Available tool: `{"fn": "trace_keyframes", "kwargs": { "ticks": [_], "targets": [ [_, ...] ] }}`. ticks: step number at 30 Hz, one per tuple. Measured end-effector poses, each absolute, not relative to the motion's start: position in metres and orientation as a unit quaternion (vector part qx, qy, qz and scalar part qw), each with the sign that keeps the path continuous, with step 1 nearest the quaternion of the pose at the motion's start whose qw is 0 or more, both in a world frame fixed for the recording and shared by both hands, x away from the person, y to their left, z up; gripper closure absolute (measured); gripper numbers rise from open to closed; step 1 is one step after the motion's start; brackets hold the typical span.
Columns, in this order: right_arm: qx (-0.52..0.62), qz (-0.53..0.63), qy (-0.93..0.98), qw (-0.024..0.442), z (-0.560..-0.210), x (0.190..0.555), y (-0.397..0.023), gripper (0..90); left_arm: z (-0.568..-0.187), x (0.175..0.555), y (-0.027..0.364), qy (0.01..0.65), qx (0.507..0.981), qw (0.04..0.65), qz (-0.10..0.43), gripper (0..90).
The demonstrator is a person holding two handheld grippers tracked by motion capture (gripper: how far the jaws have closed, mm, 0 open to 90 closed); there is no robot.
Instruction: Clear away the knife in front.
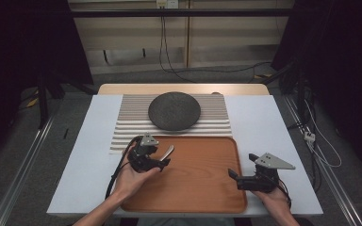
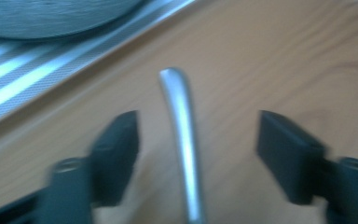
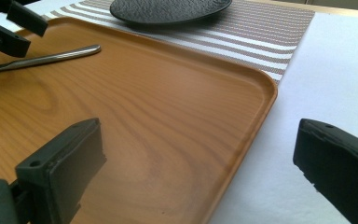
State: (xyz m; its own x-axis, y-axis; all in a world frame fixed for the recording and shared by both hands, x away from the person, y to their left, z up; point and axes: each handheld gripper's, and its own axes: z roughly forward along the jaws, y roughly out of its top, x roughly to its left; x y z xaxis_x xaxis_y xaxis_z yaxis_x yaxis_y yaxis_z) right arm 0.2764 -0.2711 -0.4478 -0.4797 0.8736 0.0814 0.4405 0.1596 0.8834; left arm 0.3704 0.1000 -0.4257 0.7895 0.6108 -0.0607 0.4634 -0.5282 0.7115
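A silver utensil handle [image 1: 168,151] lies on the wooden tray [image 1: 193,188] near its far left corner. My left gripper [image 1: 161,156] is over that corner, jaws open on either side of the handle. In the left gripper view the handle [image 2: 182,140] runs up between the two jaws without touching either pad, and my left gripper [image 2: 198,123] stands wide. My right gripper [image 1: 242,165] is open at the tray's right edge with nothing in it. In the right gripper view its jaws straddle the tray rim [image 3: 256,112], and the handle [image 3: 51,58] lies far left by the left gripper [image 3: 9,23].
A round black plate [image 1: 174,110] rests on a striped placemat [image 1: 127,127] just beyond the tray. Everything sits on a white board [image 1: 89,155] on the table. Cables trail over the floor behind and to the right.
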Motion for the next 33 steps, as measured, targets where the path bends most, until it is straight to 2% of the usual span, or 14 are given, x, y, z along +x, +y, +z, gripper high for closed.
{"fn": "trace_keyframes", "kwargs": {
  "ticks": [1,2,4,8,14,17,33],
  "targets": [
    [0.452,0.463,0.725,0.235,-0.448,0.276,-0.271,1.5,-0.426,0.370,0.100,0.301,0.869,0.383,0.087,45.2],
    [0.454,0.463,0.724,0.235,-0.448,0.276,-0.271,1.5,-0.426,0.370,0.099,0.296,0.872,0.382,0.074,46.7],
    [0.455,0.463,0.723,0.235,-0.448,0.276,-0.272,1.5,-0.427,0.368,0.096,0.287,0.873,0.390,0.060,58.4],
    [0.458,0.461,0.722,0.236,-0.448,0.275,-0.273,1.5,-0.430,0.369,0.090,0.281,0.878,0.385,0.042,63.2],
    [0.462,0.461,0.720,0.236,-0.448,0.275,-0.274,1.5,-0.433,0.371,0.086,0.256,0.894,0.365,0.041,83.3],
    [0.464,0.460,0.719,0.235,-0.448,0.277,-0.273,1.5,-0.435,0.368,0.083,0.254,0.899,0.353,0.055,88.0],
    [0.463,0.464,0.716,0.238,-0.446,0.272,-0.278,1.5,-0.437,0.377,0.091,0.280,0.904,0.313,0.073,90.0]
  ]
}}
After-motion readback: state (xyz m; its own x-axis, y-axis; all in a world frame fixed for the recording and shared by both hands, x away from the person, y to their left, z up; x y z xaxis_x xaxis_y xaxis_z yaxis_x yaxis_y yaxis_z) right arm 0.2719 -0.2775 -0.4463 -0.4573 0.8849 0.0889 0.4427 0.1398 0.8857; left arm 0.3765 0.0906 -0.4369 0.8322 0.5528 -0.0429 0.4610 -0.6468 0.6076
